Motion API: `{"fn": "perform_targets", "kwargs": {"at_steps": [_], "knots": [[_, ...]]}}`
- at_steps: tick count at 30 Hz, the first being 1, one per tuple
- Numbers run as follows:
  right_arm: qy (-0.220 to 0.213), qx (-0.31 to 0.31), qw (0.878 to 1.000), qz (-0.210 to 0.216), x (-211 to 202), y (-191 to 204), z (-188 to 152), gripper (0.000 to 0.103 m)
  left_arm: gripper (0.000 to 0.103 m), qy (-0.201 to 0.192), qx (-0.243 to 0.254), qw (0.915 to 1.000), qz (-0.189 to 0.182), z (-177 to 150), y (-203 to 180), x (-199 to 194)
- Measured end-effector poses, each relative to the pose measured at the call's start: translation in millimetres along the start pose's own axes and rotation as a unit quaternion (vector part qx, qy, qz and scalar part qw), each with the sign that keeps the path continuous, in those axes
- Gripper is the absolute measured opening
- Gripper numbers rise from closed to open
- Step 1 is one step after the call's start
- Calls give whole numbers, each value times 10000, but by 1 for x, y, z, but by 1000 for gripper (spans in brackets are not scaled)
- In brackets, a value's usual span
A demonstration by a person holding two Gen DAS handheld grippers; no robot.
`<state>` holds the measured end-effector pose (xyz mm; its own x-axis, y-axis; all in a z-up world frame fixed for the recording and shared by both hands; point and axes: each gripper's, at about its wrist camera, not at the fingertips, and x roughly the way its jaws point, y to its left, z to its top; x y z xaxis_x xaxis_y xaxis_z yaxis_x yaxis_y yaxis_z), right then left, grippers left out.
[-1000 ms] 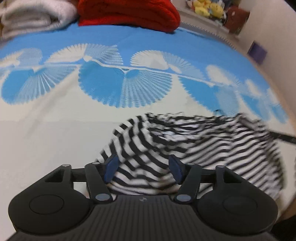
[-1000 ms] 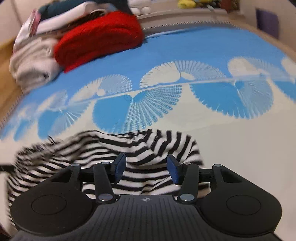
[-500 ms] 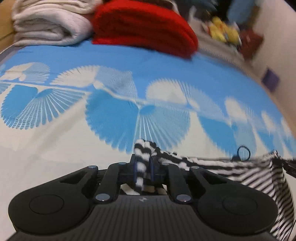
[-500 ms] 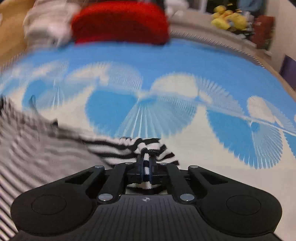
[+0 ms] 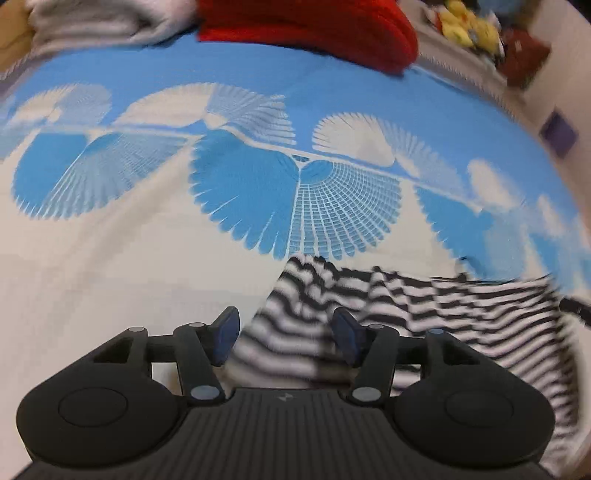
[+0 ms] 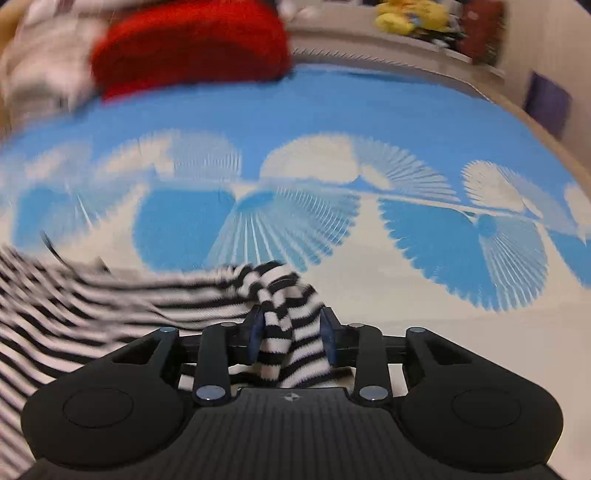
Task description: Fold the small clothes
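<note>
black-and-white striped garment (image 5: pixel 388 295), blue-and-white fan-patterned sheet (image 5: pixel 295 192), red blanket (image 5: pixel 314 26)

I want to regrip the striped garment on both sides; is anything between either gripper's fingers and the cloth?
Nothing visible is. The striped garment already lies between the opening fingers of the left gripper and of the right gripper, on the blue-and-white bedspread.

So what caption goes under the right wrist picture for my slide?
Right gripper opening around a bunched striped top on a blue-and-white sheet.
</note>
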<state>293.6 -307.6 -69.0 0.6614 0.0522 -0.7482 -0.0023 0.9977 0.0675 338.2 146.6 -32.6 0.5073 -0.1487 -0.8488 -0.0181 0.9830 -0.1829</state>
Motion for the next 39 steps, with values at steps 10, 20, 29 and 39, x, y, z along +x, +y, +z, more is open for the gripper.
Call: {"fn": "perform_targets", "kwargs": {"at_steps": [10,20,29,39], "knots": [[523,1474,9861,568,-100,-72,-67,53,60,468,-741,9951,-451,-97,65,-69],[1438,1536,9757,614,-90,-70,-116,47,3,1487,-142,9881,-359,-122,51,-24],[790,2421,9647,672,-132,-101,-122,4,1,654,-10,9979,22,-125,72,-65],[636,1320,9892,8,-134,-72,-112,33,18,2,36,9997,-233,-110,56,-87]]}}
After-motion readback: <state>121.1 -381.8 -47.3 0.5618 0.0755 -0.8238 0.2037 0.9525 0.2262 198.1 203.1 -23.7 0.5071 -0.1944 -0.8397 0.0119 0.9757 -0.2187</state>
